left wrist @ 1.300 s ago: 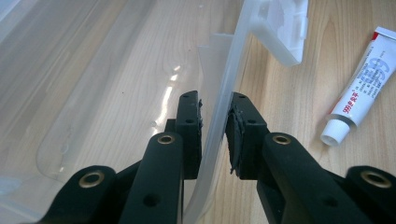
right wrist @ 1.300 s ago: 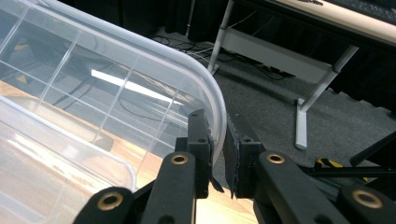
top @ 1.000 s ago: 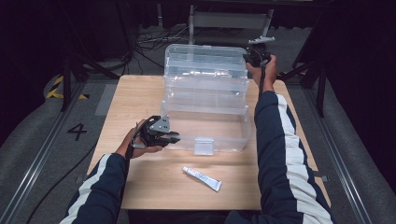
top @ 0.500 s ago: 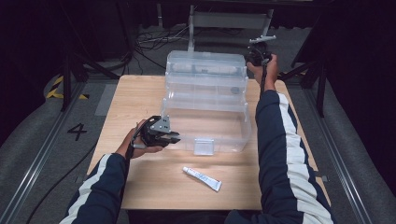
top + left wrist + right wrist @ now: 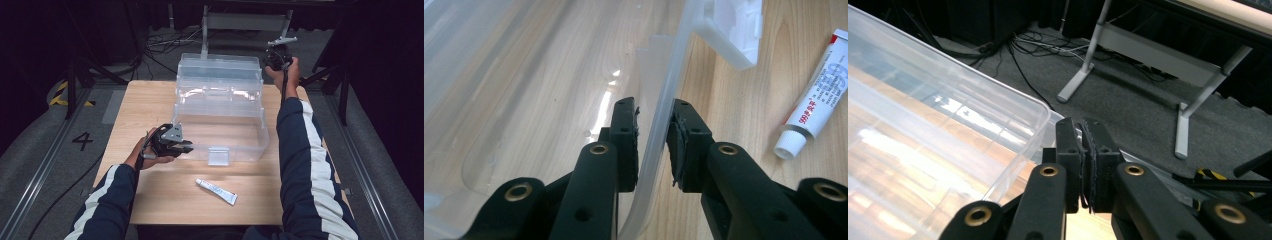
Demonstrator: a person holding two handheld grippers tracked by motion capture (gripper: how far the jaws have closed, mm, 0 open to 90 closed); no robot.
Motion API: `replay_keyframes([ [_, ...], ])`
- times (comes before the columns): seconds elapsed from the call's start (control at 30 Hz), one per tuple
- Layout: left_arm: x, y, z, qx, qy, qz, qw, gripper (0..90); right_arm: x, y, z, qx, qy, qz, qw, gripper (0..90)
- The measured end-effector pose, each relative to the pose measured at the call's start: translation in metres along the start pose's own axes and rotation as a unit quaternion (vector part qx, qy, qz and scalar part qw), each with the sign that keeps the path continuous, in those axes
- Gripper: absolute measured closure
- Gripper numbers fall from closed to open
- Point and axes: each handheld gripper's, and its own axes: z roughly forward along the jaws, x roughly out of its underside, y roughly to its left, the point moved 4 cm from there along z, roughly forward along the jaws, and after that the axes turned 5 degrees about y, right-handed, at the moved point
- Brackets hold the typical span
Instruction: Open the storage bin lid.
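- Lay nearest on the pale wooden worktop (image 5: 150, 200): a small white squeeze tube with red print and a white cap (image 5: 216, 191), flat and untouched, just in front of the box.
- Stood across the middle of the worktop: a large clear plastic storage box (image 5: 220, 131) with its lid hinged open toward the far edge, a clear latch tab (image 5: 218, 155) hanging at the middle of its front wall.
- Sat at the near left corner of the box: the left hand-held gripper (image 5: 655, 145), black, jaws set either side of the thin front wall, one inside and one outside, slightly parted and close to the plastic; firm clamping not possible to judge.
- Rose at the far right, beside the back corner of the raised clear lid (image 5: 948, 125): the right hand-held gripper (image 5: 1083, 150), jaws pressed together, with nothing seen between the pads.
- Spread beyond the worktop: grey carpet with black cables (image 5: 160, 42) and a grey metal stand (image 5: 1148, 55).
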Motion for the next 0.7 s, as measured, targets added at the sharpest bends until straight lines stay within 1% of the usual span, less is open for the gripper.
replay_keyframes([
  [0.1,0.000,0.000,0.000,-0.001,-0.002,-0.002,1.0000,73.8,0.003,0.001,-0.008,-0.005,-0.004,-0.003,1.0000,84.7],
  [0.13,0.001,0.000,0.000,0.001,-0.005,-0.008,1.0000,73.6,0.003,0.001,-0.010,-0.005,-0.005,-0.003,1.0000,84.3],
  [0.2,0.001,-0.001,0.000,-0.005,-0.007,-0.009,0.9999,72.7,0.006,0.002,-0.018,-0.009,-0.009,-0.006,0.9999,84.2],
  [0.3,0.001,-0.001,0.000,-0.006,-0.011,-0.013,0.9998,72.4,0.011,0.004,-0.028,-0.013,-0.013,-0.009,0.9998,82.2],
  [0.33,0.001,-0.001,0.000,-0.006,-0.011,-0.013,0.9998,72.3,0.011,0.004,-0.028,-0.013,-0.013,-0.009,0.9998,82.2],
  [0.53,0.002,-0.002,-0.003,-0.008,-0.023,-0.019,0.9995,71.9,0.025,0.010,-0.049,-0.035,-0.017,-0.015,0.9991,76.2],
  [0.6,0.003,-0.002,-0.004,-0.007,-0.026,-0.022,0.9994,71.8,0.031,0.011,-0.056,-0.046,-0.014,-0.019,0.9986,73.6],
  [0.63,0.003,-0.002,-0.004,-0.010,-0.025,-0.024,0.9993,70.5,0.034,0.011,-0.061,-0.046,-0.014,-0.024,0.9986,73.1],
  [0.67,0.003,-0.002,-0.005,-0.014,-0.027,-0.026,0.9992,69.0,0.037,0.012,-0.064,-0.049,-0.014,-0.023,0.9985,72.7],
  [0.7,0.003,-0.002,-0.007,-0.016,-0.028,-0.027,0.9991,67.4,0.041,0.013,-0.070,-0.057,-0.013,-0.024,0.9980,71.1],
])
